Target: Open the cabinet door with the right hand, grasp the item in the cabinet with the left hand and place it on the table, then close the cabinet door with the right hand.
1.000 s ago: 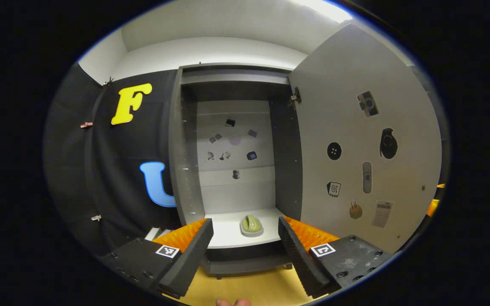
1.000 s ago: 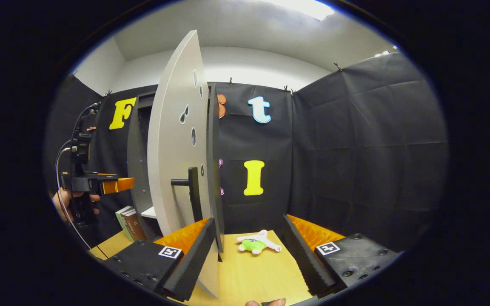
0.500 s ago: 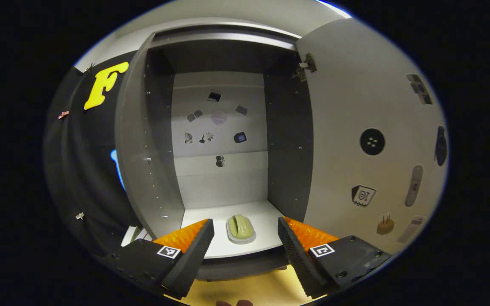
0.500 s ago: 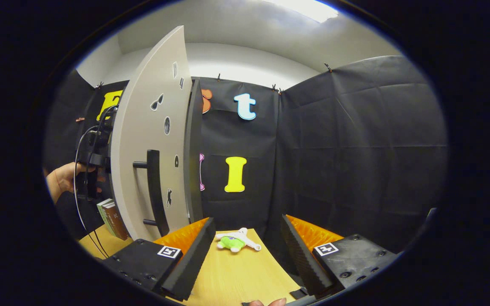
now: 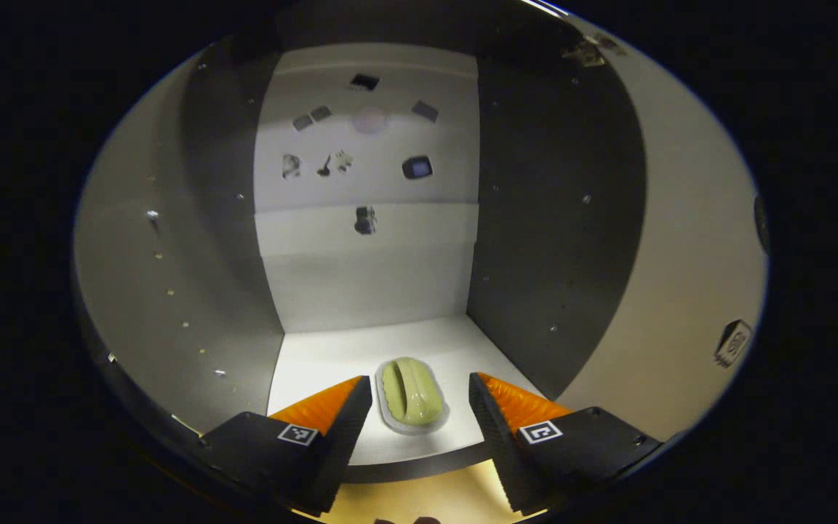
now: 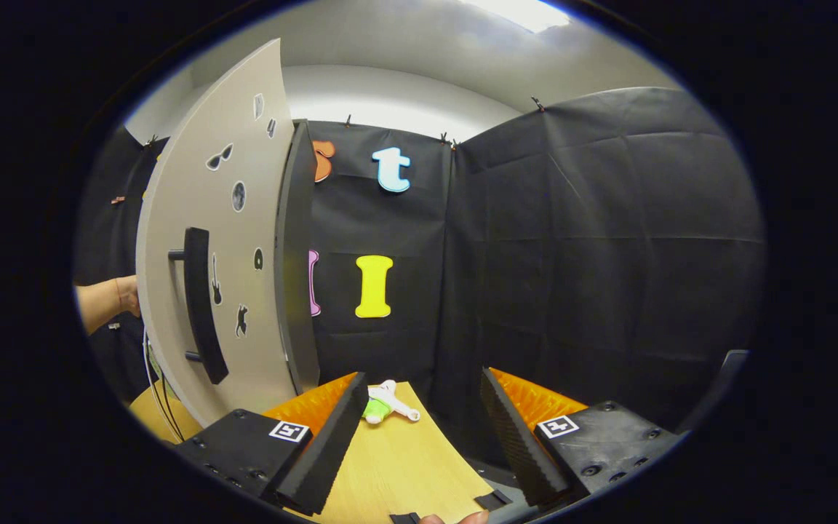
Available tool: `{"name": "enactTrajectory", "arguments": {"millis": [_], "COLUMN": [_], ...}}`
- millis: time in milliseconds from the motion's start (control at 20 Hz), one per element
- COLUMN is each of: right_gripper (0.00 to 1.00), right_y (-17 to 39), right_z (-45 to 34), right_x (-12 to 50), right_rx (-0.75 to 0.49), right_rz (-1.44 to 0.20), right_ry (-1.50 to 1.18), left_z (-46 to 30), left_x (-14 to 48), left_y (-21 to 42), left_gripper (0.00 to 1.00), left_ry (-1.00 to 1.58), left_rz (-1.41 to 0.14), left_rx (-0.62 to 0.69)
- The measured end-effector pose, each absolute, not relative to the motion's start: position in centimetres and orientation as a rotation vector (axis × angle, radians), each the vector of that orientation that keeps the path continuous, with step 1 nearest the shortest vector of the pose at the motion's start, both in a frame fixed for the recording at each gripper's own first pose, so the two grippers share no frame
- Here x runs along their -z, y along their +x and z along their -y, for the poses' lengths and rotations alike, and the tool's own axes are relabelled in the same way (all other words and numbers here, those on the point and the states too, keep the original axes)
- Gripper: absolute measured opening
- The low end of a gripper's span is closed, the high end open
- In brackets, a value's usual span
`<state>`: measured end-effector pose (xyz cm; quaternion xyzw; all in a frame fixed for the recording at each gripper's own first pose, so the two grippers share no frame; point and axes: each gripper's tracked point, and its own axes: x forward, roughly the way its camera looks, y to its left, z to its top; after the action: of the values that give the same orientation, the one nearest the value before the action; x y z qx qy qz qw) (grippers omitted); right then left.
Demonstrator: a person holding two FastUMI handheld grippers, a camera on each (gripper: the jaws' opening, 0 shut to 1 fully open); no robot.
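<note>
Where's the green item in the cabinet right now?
In the left gripper view, the green item sits on the cabinet shelf near its front edge, between the open fingers of the left gripper, untouched.

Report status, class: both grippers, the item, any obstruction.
Left gripper open, straddling pale green ridged item on white cabinet shelf. Right gripper open. Grey door open.

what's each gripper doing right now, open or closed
Left gripper: open, the green item lies between its fingers, not gripped.
Right gripper: open, holding nothing.

Left gripper view faces into cabinet [image 5: 368, 276], close — right gripper view faces door [image 6: 244, 291] outside.
</note>
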<state>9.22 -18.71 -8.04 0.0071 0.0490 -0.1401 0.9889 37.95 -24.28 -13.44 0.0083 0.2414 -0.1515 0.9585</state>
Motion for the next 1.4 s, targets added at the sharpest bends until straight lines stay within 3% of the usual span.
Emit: {"name": "enactTrajectory", "arguments": {"millis": [550, 750, 950, 1150, 1400], "right_gripper": [0.98, 0.98, 0.98, 0.98, 0.98], "right_y": [9.1, 9.1, 8.8, 8.5, 8.7], "right_z": [21.5, 21.8, 21.8, 21.4, 19.8], "right_x": [10.9, 11.5, 11.6, 11.4, 10.4], "right_rx": [0.32, 0.324, 0.321, 0.323, 0.31], "right_rz": [-0.177, -0.192, -0.192, -0.185, -0.156], "right_ry": [-0.007, 0.002, -0.005, -0.003, 0.007], "left_z": [24.6, 24.7, 24.4, 24.2, 23.2], "left_x": [20.4, 21.9, 21.3, 19.9, 17.0], "left_y": [43.3, 43.4, 43.7, 42.6, 40.0], "left_gripper": [0.79, 0.62, 0.25, 0.19, 0.19], "left_ry": [0.017, 0.03, 0.039, 0.031, 0.025], "left_rz": [-0.654, -0.704, -0.68, -0.66, -0.609], "left_rx": [0.29, 0.289, 0.28, 0.315, 0.343]}}
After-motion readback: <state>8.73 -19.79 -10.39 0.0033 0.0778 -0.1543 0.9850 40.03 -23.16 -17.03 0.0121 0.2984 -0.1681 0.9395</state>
